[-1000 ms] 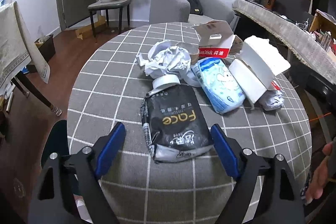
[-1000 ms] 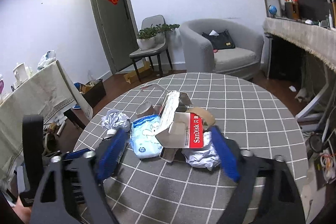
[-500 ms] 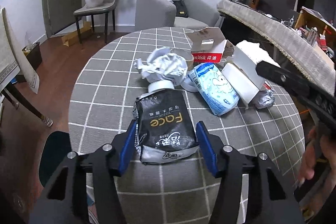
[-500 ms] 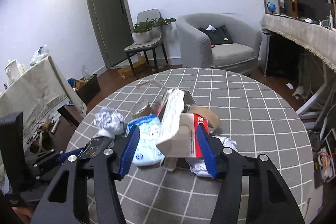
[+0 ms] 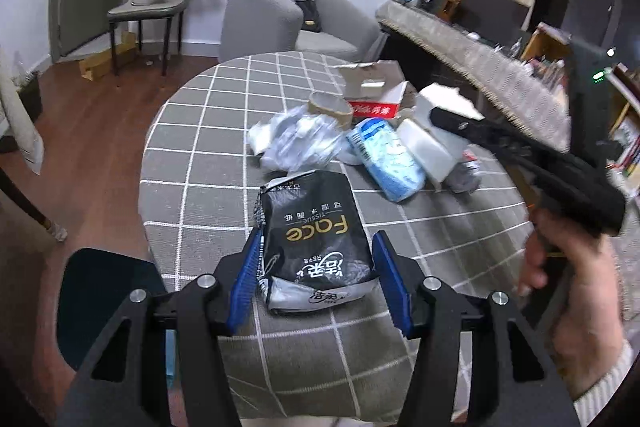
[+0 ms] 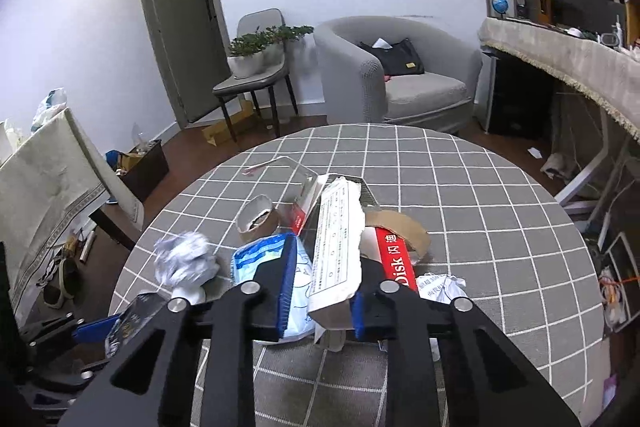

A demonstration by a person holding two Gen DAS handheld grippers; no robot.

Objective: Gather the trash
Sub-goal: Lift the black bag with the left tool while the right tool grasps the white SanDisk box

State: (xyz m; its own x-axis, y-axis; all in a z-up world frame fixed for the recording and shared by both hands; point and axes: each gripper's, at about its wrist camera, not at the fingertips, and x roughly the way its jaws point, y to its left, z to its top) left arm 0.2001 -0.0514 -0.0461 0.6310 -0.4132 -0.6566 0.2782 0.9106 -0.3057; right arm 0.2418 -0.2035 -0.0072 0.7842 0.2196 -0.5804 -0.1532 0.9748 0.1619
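Note:
A black "Face" tissue pack (image 5: 316,227) lies at the near edge of the round checked table (image 5: 200,131), and my left gripper (image 5: 318,247) is shut on it, one blue pad at each side. Beyond it lie crumpled paper (image 5: 296,143), a blue tissue pack (image 5: 384,159), a cardboard tape roll (image 5: 330,107) and a red-and-white SanDisk box (image 5: 376,95). My right gripper (image 6: 326,279) has its jaws closing on an upright white printed carton (image 6: 336,247), pads at both sides. A hand (image 5: 572,287) holds that gripper at the right of the left wrist view.
Clear plastic packaging (image 6: 296,171) lies behind the pile. A grey armchair (image 6: 400,79) and a chair with a plant (image 6: 252,67) stand beyond the table. A cloth-covered sideboard (image 6: 560,55) runs along the right. A dark blue stool (image 5: 100,287) sits under the table's near left edge.
Both grippers pushed forward and narrowed their jaws, the left around the black tissue pack, the right around the white carton. The right gripper and its hand came into the left wrist view.

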